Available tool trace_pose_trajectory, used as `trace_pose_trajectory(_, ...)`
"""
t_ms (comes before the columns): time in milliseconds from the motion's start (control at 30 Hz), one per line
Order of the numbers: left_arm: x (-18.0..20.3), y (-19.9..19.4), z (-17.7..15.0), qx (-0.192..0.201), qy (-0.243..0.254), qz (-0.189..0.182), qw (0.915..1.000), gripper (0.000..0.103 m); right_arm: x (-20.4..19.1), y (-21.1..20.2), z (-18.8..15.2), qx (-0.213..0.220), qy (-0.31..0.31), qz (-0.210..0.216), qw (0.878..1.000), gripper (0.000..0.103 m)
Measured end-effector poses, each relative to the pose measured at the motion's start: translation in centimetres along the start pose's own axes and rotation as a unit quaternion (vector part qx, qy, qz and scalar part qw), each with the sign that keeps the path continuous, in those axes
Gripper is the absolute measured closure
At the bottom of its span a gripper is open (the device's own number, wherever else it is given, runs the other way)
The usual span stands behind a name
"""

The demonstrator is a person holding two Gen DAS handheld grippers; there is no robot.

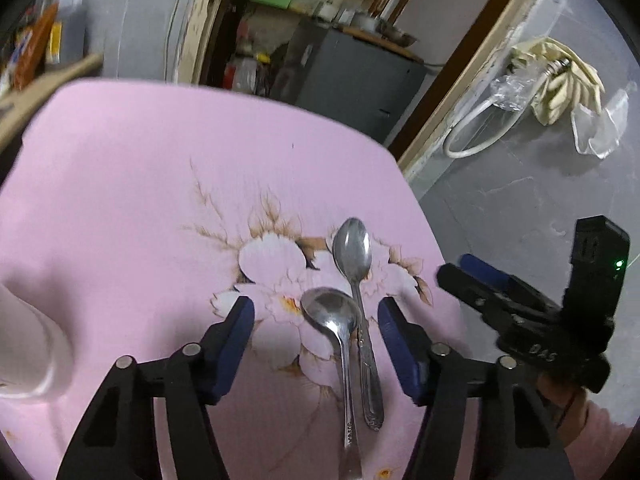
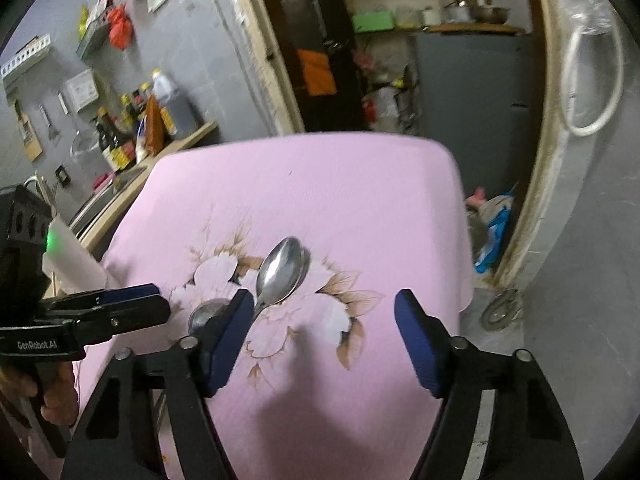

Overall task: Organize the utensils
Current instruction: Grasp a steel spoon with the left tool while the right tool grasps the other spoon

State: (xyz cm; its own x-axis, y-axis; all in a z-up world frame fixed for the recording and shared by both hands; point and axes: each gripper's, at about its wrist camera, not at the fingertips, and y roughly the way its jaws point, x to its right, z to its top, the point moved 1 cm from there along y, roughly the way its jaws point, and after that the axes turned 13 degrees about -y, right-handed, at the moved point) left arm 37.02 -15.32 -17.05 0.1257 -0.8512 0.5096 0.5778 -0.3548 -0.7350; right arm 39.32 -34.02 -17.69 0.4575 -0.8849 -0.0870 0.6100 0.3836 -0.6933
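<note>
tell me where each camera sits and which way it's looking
Left wrist: on the left gripper, angled down at the pink floral cloth; both spoons lie between its open fingers; right gripper and hand at right.
Right wrist: on the right gripper, angled down at the same cloth; left gripper and hand at left.
Shared: the two spoons, the cloth, the doorway.

The pink worktop (image 1: 140,200) lies bare beyond the two spoons (image 1: 352,320). A white cup (image 1: 24,344) stands at its left edge, and the right tool (image 1: 460,268) hovers beside its right edge.
</note>
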Motion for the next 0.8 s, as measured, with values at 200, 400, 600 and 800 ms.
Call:
trace_pose_trajectory(200,-0.8,1.7,0.4,-0.034,-0.027,-0.014,0.999,0.059,-0.8,3.0,0.2,-0.026,-0.017,0.032,0.999,0.064)
trace_pose_trajectory(400,-1.5,3.2,0.6,-0.084,-0.062,-0.046,0.9935,0.07,-0.6,4.7,0.9,-0.037,-0.014,0.052,0.998,0.068)
trace_pose_trajectory(600,-2.5,4.3,0.6,-0.108,-0.107,-0.075,0.9855,0.075,0.2,5.8,1.9,-0.04,-0.013,0.08,0.996,0.068)
trace_pose_trajectory(800,-3.0,5.6,1.3,-0.136,-0.144,-0.103,0.9747,0.078,0.3,7.0,2.8,-0.045,-0.02,0.115,0.992,0.068)
